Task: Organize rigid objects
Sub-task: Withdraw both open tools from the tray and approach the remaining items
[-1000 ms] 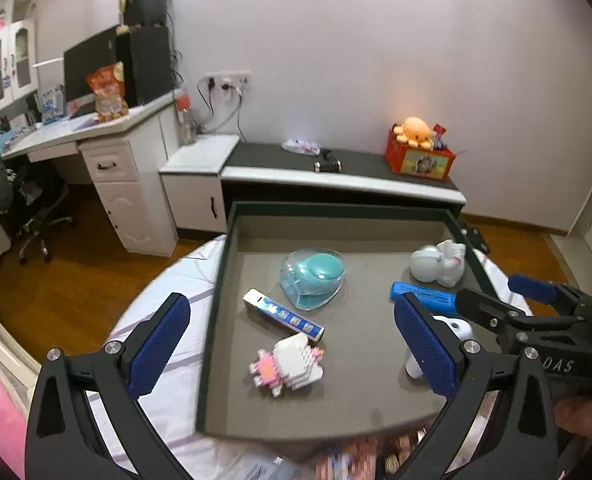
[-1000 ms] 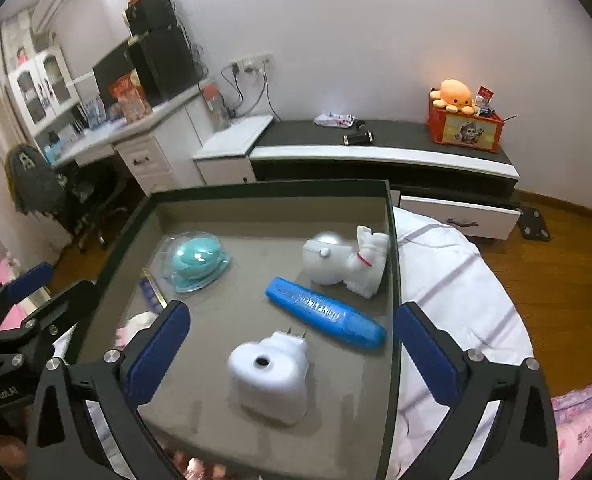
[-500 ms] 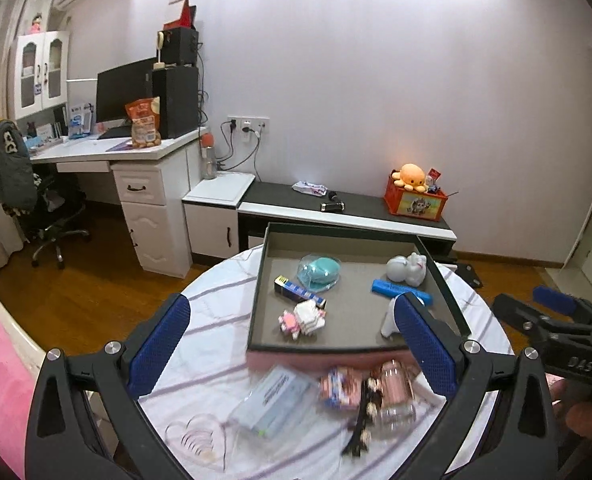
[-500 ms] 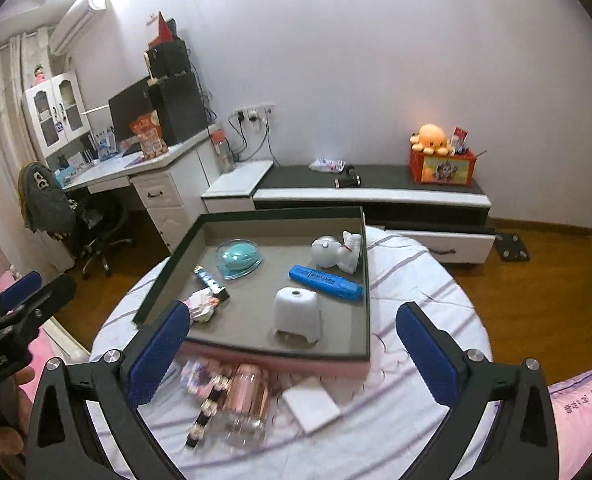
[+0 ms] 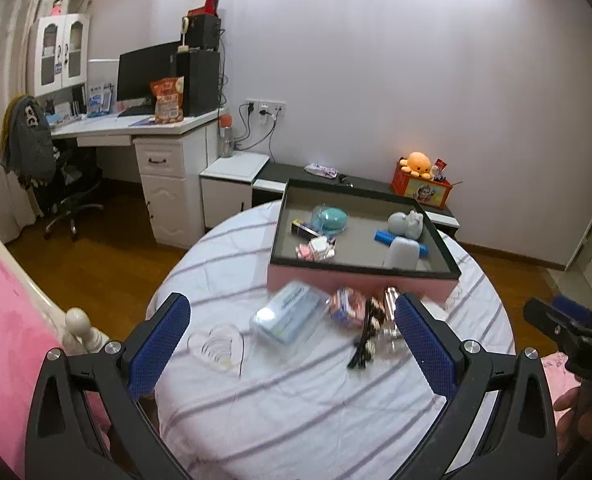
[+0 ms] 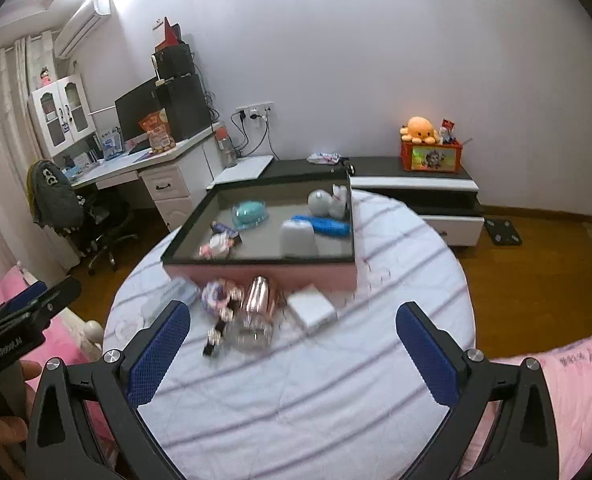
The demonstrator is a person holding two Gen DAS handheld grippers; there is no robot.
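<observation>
Fingers spread wide and empty, both the left gripper and right gripper hang above loose clutter beside the tray; choosing one piece likely comes next.

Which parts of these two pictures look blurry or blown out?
Left wrist view: glare whitens the clear case, and the items beside it smear; the tray is sharper. Right wrist view: the pile by the pink bottle is motion-blurred. Both views bend the walls and go dark at the corners.
</observation>
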